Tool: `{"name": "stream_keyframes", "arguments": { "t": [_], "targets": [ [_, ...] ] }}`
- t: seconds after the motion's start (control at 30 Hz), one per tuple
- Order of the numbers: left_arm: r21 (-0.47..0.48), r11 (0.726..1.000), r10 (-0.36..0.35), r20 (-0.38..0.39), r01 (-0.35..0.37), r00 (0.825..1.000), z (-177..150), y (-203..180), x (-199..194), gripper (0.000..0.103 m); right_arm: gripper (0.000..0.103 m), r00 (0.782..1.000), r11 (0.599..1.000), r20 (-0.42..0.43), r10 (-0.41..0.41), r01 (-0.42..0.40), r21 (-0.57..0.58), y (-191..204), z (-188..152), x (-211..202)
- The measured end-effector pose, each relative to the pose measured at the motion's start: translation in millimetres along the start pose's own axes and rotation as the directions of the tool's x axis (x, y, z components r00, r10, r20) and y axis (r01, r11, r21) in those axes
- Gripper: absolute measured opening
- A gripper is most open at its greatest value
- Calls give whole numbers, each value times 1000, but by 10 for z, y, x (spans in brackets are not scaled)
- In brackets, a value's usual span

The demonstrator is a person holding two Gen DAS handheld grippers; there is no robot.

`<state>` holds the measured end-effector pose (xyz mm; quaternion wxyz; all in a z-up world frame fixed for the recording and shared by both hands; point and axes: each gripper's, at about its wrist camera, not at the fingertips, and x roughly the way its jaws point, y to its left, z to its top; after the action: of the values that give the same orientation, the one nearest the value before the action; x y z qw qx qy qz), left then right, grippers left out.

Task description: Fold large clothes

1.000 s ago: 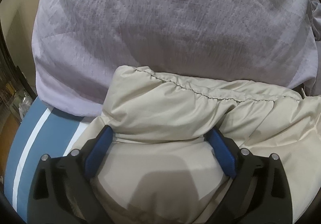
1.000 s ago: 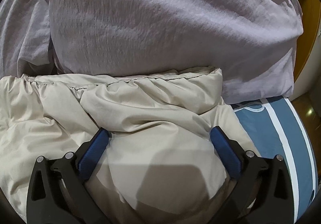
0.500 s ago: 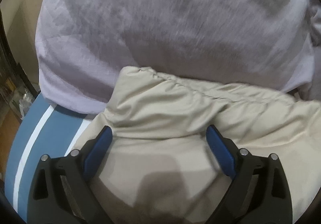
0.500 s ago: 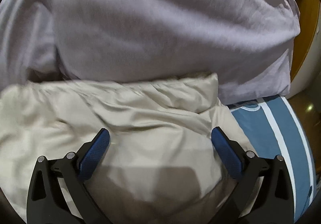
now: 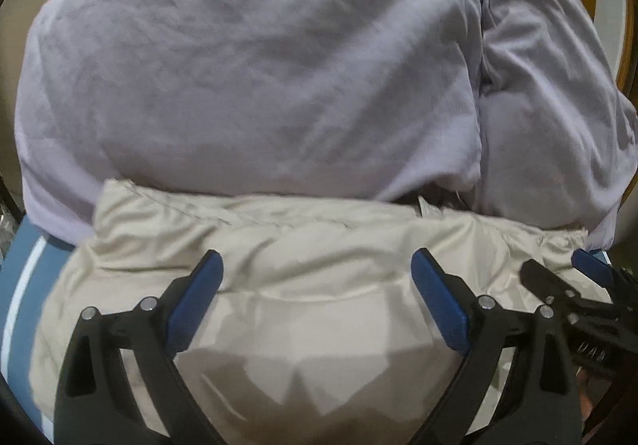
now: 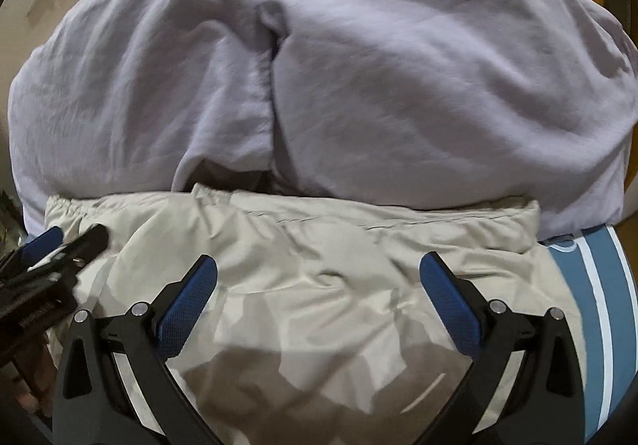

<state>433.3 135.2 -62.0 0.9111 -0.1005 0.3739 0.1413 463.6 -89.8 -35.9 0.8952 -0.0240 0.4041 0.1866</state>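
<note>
Puffy beige jacket (image 5: 319, 245) against lilac crinkled pillows (image 5: 255, 78), left claw (image 5: 315, 269) wide, right claw (image 6: 319, 273) wide.

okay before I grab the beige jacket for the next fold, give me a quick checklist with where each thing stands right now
1. Left gripper open over the beige jacket: ok.
2. Right gripper open over the jacket: ok.
3. Grippers apart, not touching: ok.
4. Fabric between either gripper's pads: not ok, nothing pinched yet.
5. Jacket's far edge clear of the lilac bedding: not ok, it is right against it.
6. Jacket lying flat and folded evenly: cannot tell, only part shows.
</note>
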Motion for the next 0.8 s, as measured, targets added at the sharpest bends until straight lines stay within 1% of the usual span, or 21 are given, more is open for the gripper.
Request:
{"name": "stream_keyframes", "arguments": {
  "t": [0.03, 0.1, 0.13, 0.17, 0.23, 0.4, 0.43, 0.53, 0.6, 0.63, 0.73, 0.8],
  "targets": [
    [0, 1000, 8, -8, -8, 1000, -28, -58, 20, 95, 102, 1000, 1000, -2, -5, 5, -11, 25, -23, 71],
    [3, 1000, 30, -26, -30, 999, -90, -38, 132, 95, 102, 1000, 1000, -13, -15, 15, -26, 101, -79, 168],
    [1, 999, 33, -32, -33, 999, -109, -31, 170, 95, 102, 999, 999, -25, -22, 21, -34, 109, -112, 268],
    [-6, 999, 33, -40, -34, 999, -128, -6, 211, 96, 102, 999, 999, -33, -27, 26, -38, 223, -175, 300],
    [-24, 999, 26, -54, -27, 998, -154, 44, 286, 98, 102, 998, 999, -55, -23, 21, -29, 250, -260, 460],
    [-5, 999, 40, -43, -41, 998, -177, 33, 417, 101, 102, 999, 1000, -50, -12, 11, -12, 250, -371, 634],
    [-3, 999, 42, -42, -42, 998, -264, -38, 429, 101, 102, 999, 1000, -48, -11, 10, -8, 237, -385, 684],
    [-5, 999, 37, -40, -37, 999, -300, -54, 497, 101, 102, 999, 1000, -42, -8, 8, -1, 207, -466, 889],
    [-6, 999, 33, -37, -33, 999, -330, -56, 549, 101, 102, 999, 1000, -37, -10, 10, -1, 331, -357, 753],
    [-6, 999, 33, -35, -33, 999, -353, -64, 579, 101, 102, 999, 1000, -36, -11, 11, 0, 318, -329, 755],
    [-4, 999, 40, -34, -40, 999, -376, -132, 607, 101, 102, 999, 1000, -32, -11, 11, 2, 327, -364, 798],
    [-3, 999, 43, -36, -43, 998, -417, -170, 706, 101, 102, 999, 1000, -33, -11, 11, 4, 327, -403, 814]
  ]
}}
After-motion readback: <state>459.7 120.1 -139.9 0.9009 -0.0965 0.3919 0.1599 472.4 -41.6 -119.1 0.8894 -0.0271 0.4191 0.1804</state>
